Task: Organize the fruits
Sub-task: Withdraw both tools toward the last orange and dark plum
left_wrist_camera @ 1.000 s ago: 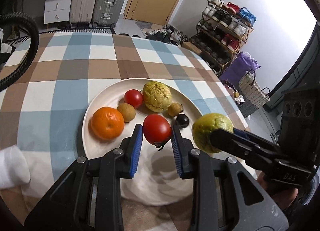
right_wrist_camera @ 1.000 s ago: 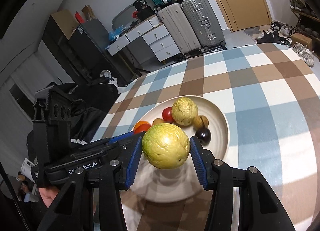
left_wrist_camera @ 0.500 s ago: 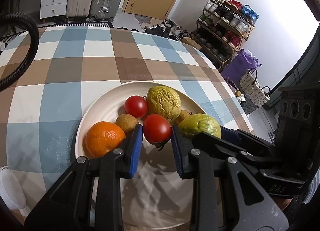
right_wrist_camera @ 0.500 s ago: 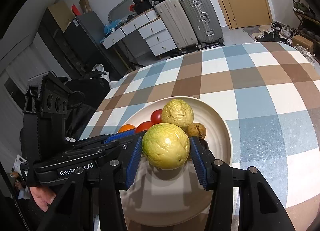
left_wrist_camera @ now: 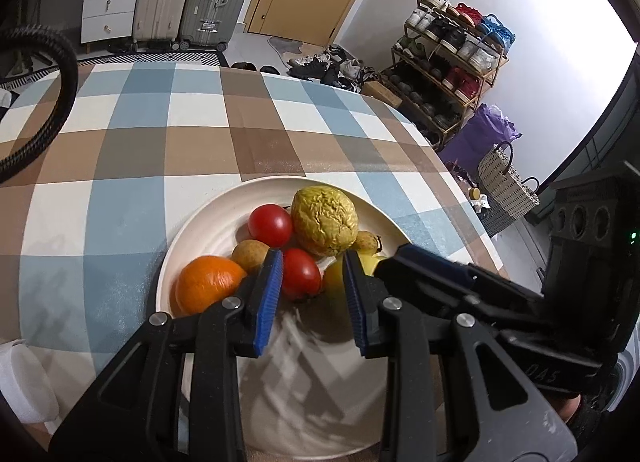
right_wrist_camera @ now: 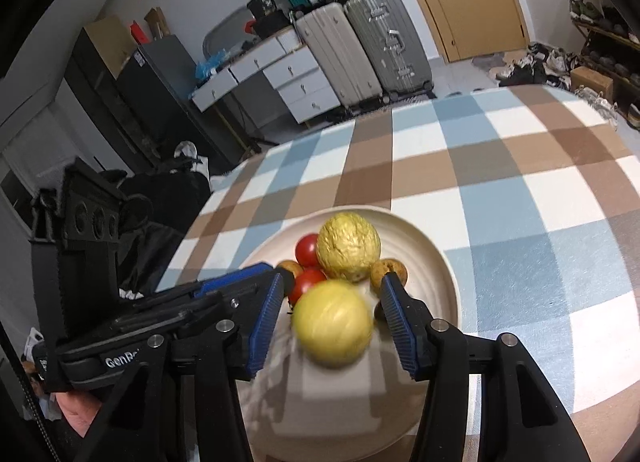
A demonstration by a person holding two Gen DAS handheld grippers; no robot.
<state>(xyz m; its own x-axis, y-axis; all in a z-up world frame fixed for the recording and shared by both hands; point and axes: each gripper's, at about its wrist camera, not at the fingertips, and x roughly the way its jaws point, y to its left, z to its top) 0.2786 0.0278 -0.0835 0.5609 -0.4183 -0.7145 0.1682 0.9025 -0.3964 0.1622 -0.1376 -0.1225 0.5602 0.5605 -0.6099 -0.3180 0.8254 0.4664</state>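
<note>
Cream plate (left_wrist_camera: 208, 222) on a checked tablecloth (left_wrist_camera: 120, 150), sitting near the table's near edge; wide bare cloth beyond it to the far edge.

On the plate, crowded toward the far half: orange (left_wrist_camera: 208, 286), small brown fruit (left_wrist_camera: 250, 256), two tomatoes (left_wrist_camera: 270, 224) (left_wrist_camera: 300, 278), wrinkled yellow-green guava (left_wrist_camera: 324, 220), another small brown fruit (left_wrist_camera: 366, 240) behind it. Near half of the plate bare.

Left gripper (left_wrist_camera: 312, 294) low over the plate, jaws parted; the nearer tomato sits between the blue pads (left_wrist_camera: 270, 294), with a gap on the right side.

Right gripper (right_wrist_camera: 330, 322) jaws spread, clear gaps either side of a smooth yellow-green guava (right_wrist_camera: 332, 328), which is motion-blurred over the plate (right_wrist_camera: 436, 258); whether it rests on the plate, cannot tell. Not gripped.

The two grippers sit close, the right one's finger just beside the left's right pad.
</note>
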